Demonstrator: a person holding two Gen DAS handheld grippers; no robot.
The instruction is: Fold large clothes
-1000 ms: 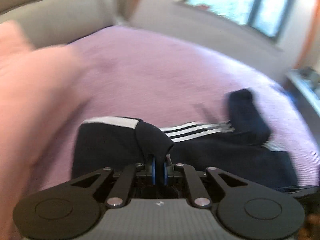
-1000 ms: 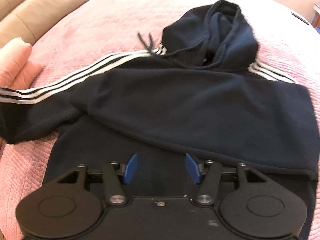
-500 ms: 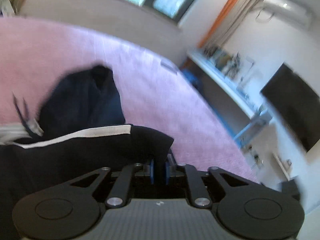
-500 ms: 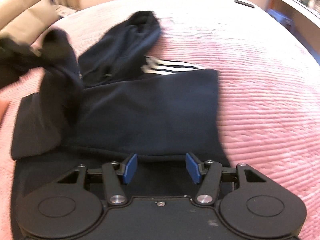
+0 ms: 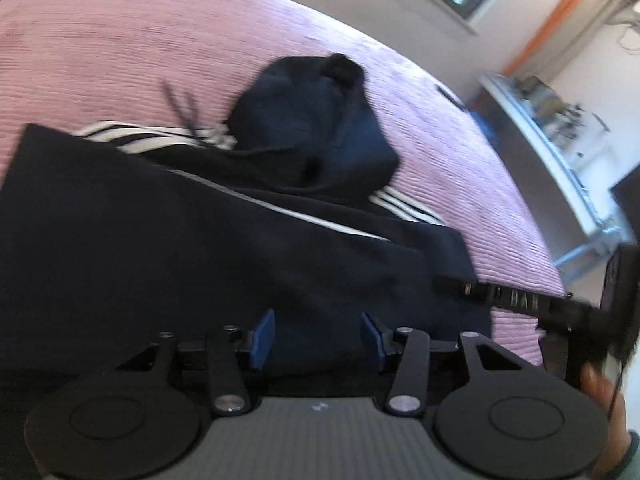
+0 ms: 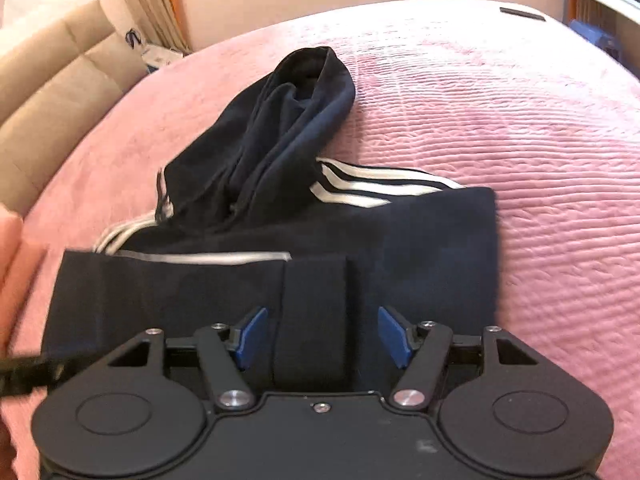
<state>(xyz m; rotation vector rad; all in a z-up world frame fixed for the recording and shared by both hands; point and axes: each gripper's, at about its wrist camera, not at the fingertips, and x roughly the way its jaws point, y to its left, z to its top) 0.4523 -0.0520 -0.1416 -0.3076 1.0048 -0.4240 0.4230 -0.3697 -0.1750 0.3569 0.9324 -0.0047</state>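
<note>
On my left, the left gripper (image 5: pixel 318 338) has its blue pads spread wide with nothing between them, poised just over the near part of the dark hoodie (image 5: pixel 200 240). The hoodie lies folded on the pink bedspread (image 5: pixel 120 40), its hood (image 5: pixel 316 128) farthest from me. On my right, the right gripper (image 6: pixel 320 336) is likewise spread apart; a sleeve cuff (image 6: pixel 314 312) lies between its pads, seemingly untouched, though blur makes that uncertain.
</note>
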